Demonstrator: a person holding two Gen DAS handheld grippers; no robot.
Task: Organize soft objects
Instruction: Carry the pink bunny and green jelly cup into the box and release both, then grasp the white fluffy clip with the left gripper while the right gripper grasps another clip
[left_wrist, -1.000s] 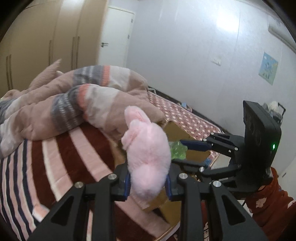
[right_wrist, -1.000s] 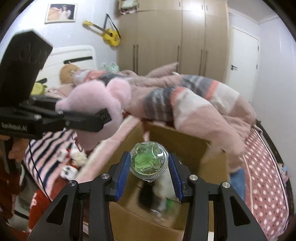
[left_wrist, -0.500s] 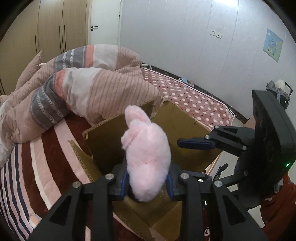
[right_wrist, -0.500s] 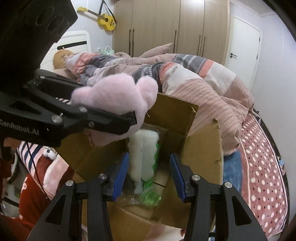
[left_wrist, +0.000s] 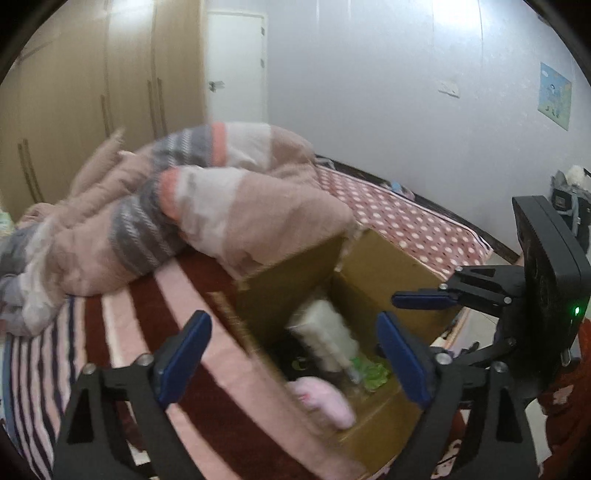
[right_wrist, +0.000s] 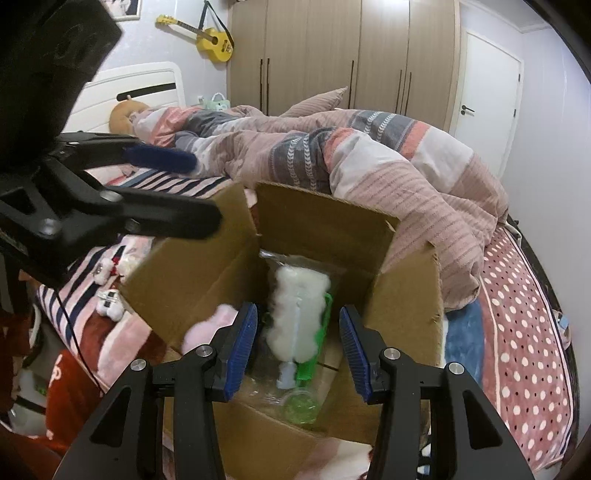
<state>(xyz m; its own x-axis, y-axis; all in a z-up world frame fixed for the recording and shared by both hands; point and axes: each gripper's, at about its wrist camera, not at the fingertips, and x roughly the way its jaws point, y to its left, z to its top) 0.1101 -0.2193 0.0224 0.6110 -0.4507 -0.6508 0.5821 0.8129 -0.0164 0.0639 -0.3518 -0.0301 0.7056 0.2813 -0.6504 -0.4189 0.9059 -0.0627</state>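
An open cardboard box (left_wrist: 384, 266) (right_wrist: 192, 273) stands on the bed. Inside lie a pink plush toy (left_wrist: 321, 400) (right_wrist: 207, 326), a white fluffy toy in clear wrap (left_wrist: 325, 341) (right_wrist: 295, 314) and a green squishy ball (left_wrist: 373, 374) (right_wrist: 301, 406). My left gripper (left_wrist: 295, 354) is open and empty above the box's near corner. My right gripper (right_wrist: 297, 350) is open and empty just above the box; it also shows in the left wrist view (left_wrist: 424, 299). The left gripper shows in the right wrist view (right_wrist: 166, 192), over the box's left flap.
A bunched pink and grey striped quilt (left_wrist: 192, 218) (right_wrist: 369, 155) lies behind the box. The bed has a red striped blanket (left_wrist: 122, 332) and a polka-dot sheet (right_wrist: 517, 295). Small plush items (right_wrist: 107, 295) lie left of the box. Wardrobes (right_wrist: 332, 55) stand behind.
My left gripper opened and the pink plush dropped into the box. My right gripper, empty since half a second ago, opened wider; the green ball lies in the box.
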